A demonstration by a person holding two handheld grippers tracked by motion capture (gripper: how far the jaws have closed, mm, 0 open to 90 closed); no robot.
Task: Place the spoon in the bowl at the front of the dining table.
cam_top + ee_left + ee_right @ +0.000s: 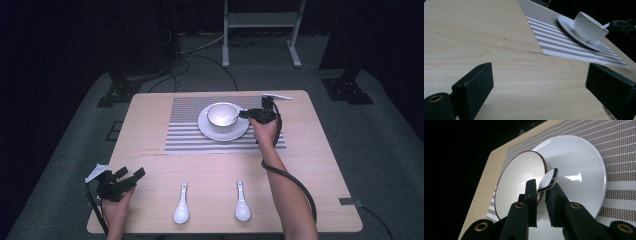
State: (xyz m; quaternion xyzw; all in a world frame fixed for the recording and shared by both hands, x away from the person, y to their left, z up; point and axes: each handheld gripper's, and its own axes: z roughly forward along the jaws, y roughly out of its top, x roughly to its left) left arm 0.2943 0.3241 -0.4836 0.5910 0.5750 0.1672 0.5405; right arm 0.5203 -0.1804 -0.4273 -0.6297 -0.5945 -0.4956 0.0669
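A place setting is coming together on the desk. At the far side, on a striped placemat, a white bowl sits on a white plate. The right gripper is at the bowl's rim, and a white spoon lies between its jaws, handle end toward the gripper and its other end resting inside the bowl. In the right gripper view the jaws stand close on either side of that handle with a sliver of space showing, so to my eye they look just parted, the spoon leaning on the rim rather than firmly pinched.

The left gripper waits near the front left corner of the desk, jaws wide apart and empty above bare wood.

Two more white spoons lie side by side along the front edge, one left of centre and one right of centre, both untouched.

I would judge one spoon as good as delivered to the bowl, with only the release and withdrawal remaining. Whether the two front spoons are meant to follow I cannot tell; if so, most of the work is still ahead.
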